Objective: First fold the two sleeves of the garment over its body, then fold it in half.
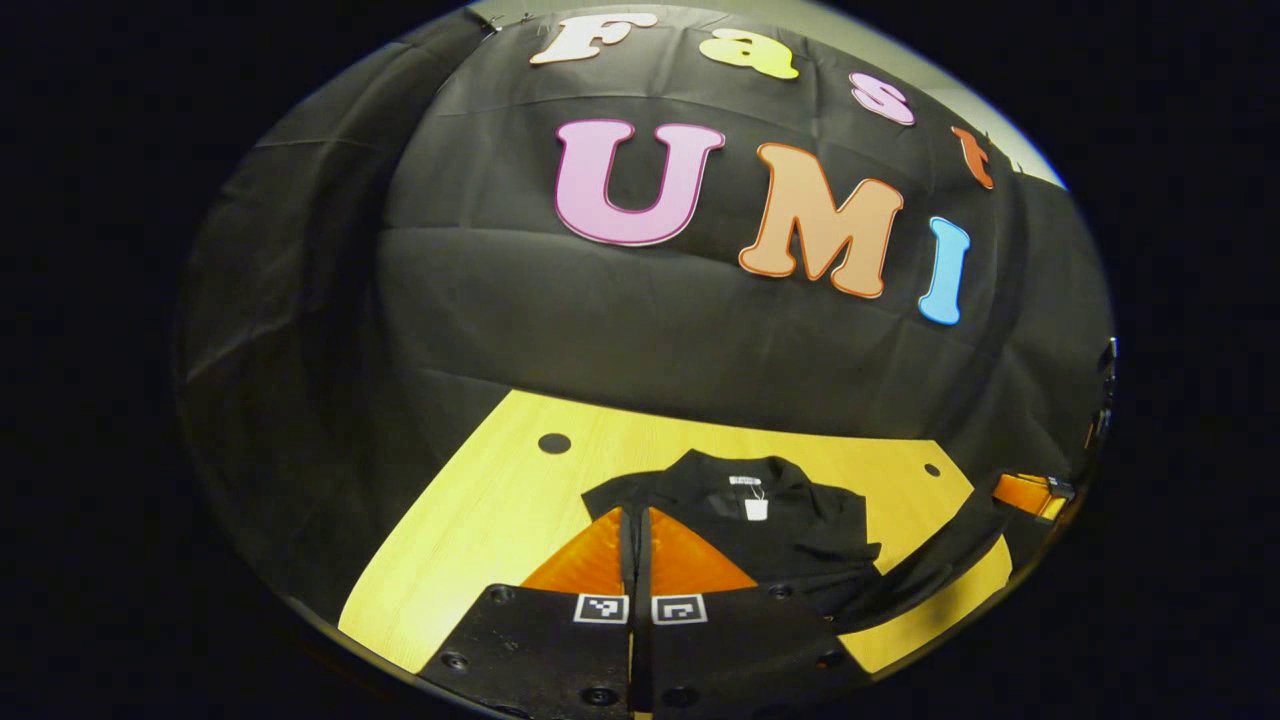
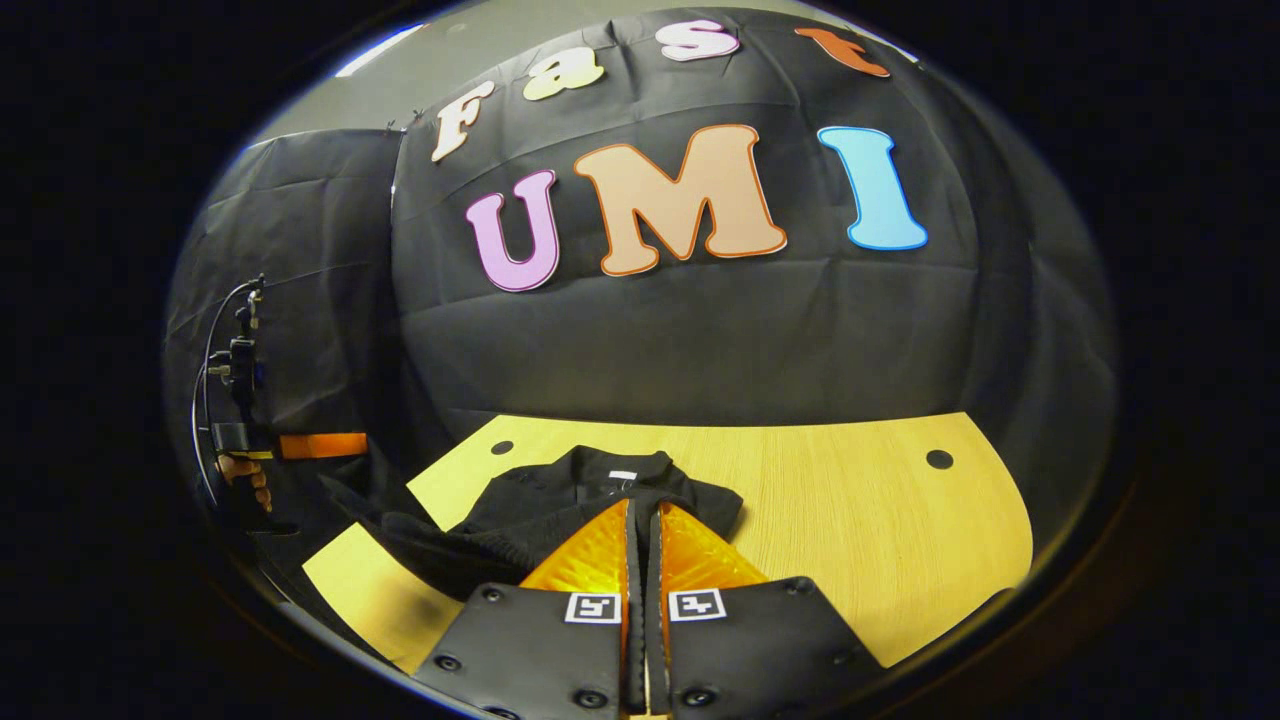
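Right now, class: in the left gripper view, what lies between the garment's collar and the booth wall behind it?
Only bare wooden table; the black garment lies nearer the camera, with nothing between it and the wall.

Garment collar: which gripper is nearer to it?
Right, it seems. The right gripper points straight at the collar, just ahead of its tips; the left gripper has it ahead and off to its right.

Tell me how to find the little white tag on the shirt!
Look at the yellow wooden table in front of the black cloth wall. A black garment lies on it. The small white tag hangs just under its collar, the only bright patch on all that black fabric.
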